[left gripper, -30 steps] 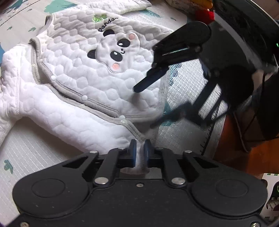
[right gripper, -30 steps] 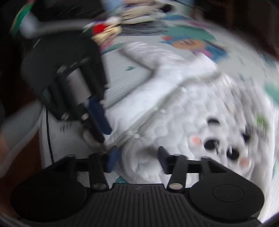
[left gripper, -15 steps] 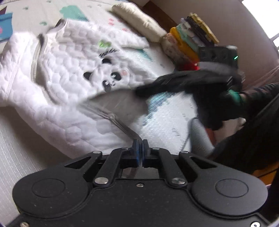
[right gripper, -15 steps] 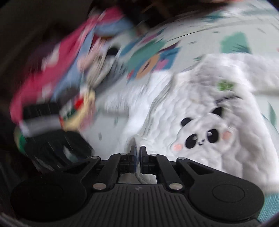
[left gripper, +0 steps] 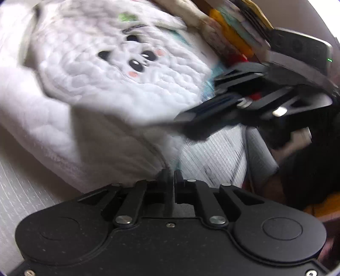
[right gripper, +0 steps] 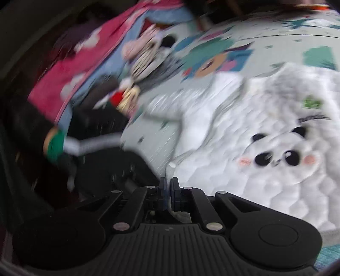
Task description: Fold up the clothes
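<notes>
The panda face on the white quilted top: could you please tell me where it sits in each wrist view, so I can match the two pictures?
Left wrist view: the panda face sits upper centre-left, tilted, above the left gripper.
Right wrist view: the panda face sits at the right, at mid-height, up and right of the right gripper.
Shared landmark: the green patch above the panda.

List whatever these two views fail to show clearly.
- Left view: whether the left gripper grips the panda garment; blurred.
- Left view: right gripper tips, smeared by motion.
- Right view: clothes pile, blurred.
- Right view: garment hem, hidden behind the gripper body.
</notes>
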